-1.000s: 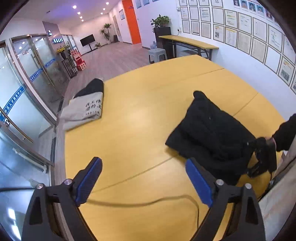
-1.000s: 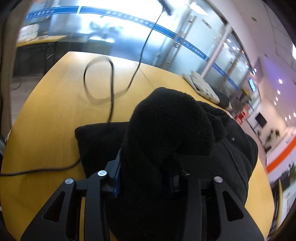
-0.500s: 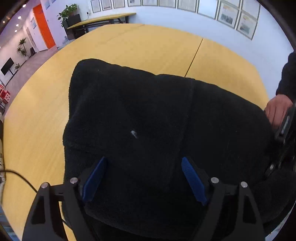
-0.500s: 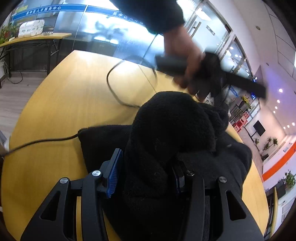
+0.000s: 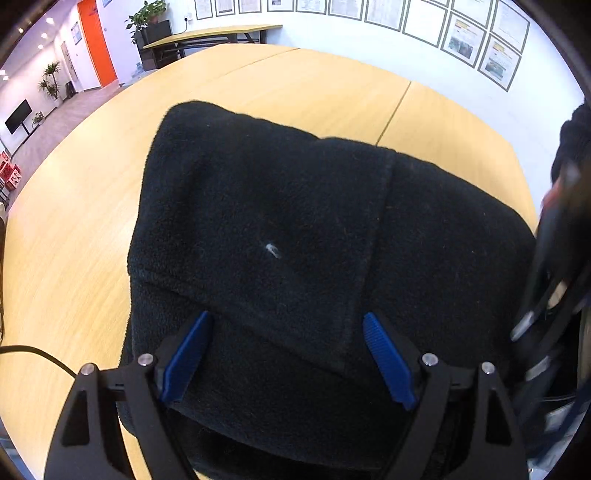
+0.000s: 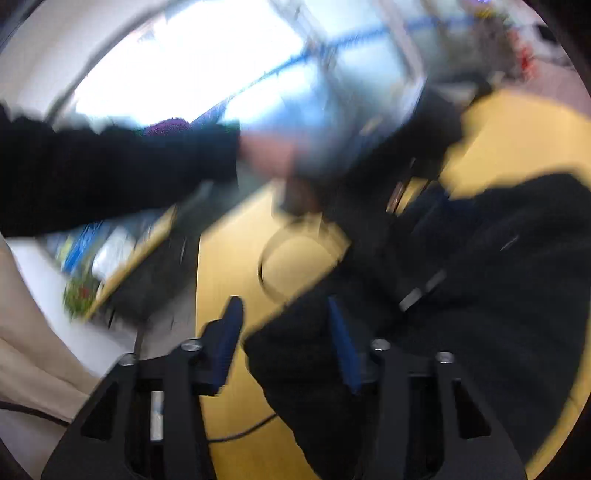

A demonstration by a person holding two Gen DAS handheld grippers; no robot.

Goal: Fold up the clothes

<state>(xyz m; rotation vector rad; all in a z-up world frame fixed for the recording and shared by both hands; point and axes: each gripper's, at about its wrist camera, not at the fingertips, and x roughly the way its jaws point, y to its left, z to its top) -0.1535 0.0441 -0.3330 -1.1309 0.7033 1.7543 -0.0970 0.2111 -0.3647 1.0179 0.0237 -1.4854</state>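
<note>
A black fleece garment (image 5: 280, 229) lies folded on the yellow wooden table (image 5: 74, 236). My left gripper (image 5: 284, 350) is open, its blue pads straddling a folded flap at the garment's near edge. In the blurred right wrist view the garment (image 6: 480, 295) lies right of centre. My right gripper (image 6: 284, 332) is open, with its right pad over the garment's edge and its left pad over bare table (image 6: 229, 266). The right gripper body also shows at the right edge of the left wrist view (image 5: 554, 280).
A black cable (image 5: 40, 356) runs over the table at the left. A side table with a plant (image 5: 207, 33) stands by the far wall. The person's dark-sleeved arm (image 6: 110, 173) crosses the right wrist view. A cable loop (image 6: 280, 266) lies on the table.
My right gripper has let go of the black fleece, opened and swung away fast, blurring its view. My left gripper has settled lower over the garment's near edge.
</note>
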